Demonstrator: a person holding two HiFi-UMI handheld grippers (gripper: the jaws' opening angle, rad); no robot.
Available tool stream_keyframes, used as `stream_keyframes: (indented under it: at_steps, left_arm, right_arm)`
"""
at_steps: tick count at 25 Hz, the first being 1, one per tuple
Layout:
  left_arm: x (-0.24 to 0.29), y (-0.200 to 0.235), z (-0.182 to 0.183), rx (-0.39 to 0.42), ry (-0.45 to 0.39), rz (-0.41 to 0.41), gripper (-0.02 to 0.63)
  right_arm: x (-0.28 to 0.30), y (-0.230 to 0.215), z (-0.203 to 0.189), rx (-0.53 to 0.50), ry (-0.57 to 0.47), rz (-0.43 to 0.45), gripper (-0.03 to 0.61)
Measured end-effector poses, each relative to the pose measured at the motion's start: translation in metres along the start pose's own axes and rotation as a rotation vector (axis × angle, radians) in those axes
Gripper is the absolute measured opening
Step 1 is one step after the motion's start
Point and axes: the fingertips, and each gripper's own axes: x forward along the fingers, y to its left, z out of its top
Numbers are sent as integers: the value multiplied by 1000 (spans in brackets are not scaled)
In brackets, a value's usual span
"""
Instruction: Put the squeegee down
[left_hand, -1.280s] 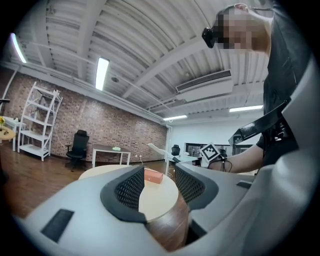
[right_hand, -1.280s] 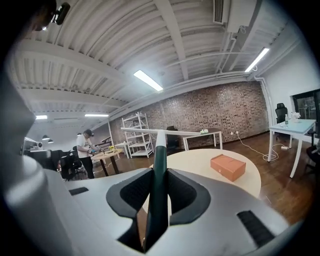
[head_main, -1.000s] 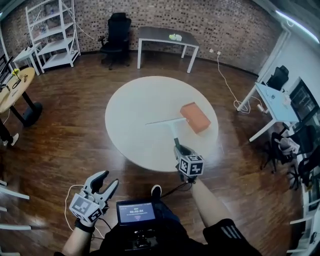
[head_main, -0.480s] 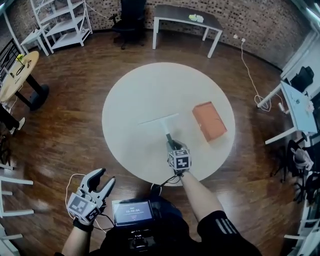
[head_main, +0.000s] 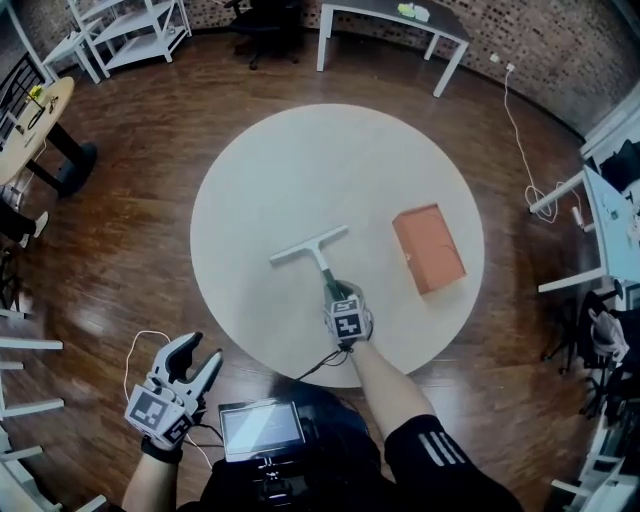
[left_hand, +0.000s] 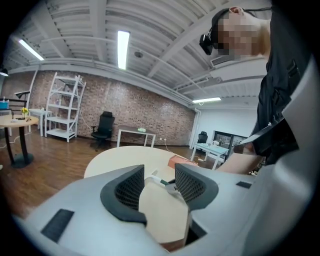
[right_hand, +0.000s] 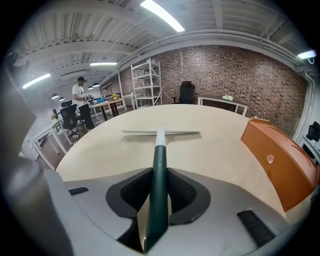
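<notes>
A squeegee (head_main: 312, 247) with a white blade and dark green handle (right_hand: 159, 170) lies low over the round white table (head_main: 260, 180), blade pointing away from me. My right gripper (head_main: 340, 296) is shut on the handle near the table's front edge; in the right gripper view the handle runs straight between the jaws to the blade (right_hand: 161, 132). My left gripper (head_main: 192, 362) hangs open below the table's left front, off the tabletop, with nothing between its fingers (left_hand: 131, 189).
An orange box (head_main: 428, 247) lies on the table right of the squeegee. A tablet (head_main: 262, 428) hangs at my chest. Shelving (head_main: 128, 22), a grey desk (head_main: 395, 20), a round wooden table (head_main: 28, 125) and white desks at the right stand around the wooden floor.
The right gripper has carried the squeegee lower and leftward over the table, so the blade now sits at or near the surface. My head has tipped further down. The left gripper stayed open.
</notes>
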Motion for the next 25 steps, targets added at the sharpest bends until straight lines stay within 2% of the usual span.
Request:
stream_keyframes:
  at_steps: [11,14,17,20,25]
  left_arm:
    - [-13,13,-4,-42,-13,29,201]
    - [-25,16,-1,-29,-16,25,201]
    - [-41,20,7,-22,-35,24,201]
    - [-59,13,19,-18,-69,18,201]
    - [-110,6,39,24,-132,-21,201]
  right_arm:
    - [17,3,-15,-8,47,-26,127]
    - [11,7,-6,10,30,-22,142]
    - [0,16,12,-9,-1,-17,187]
    - [-28,13,36,5,-82,-33,187]
    - [-119,30,106,58,-303,-51,186]
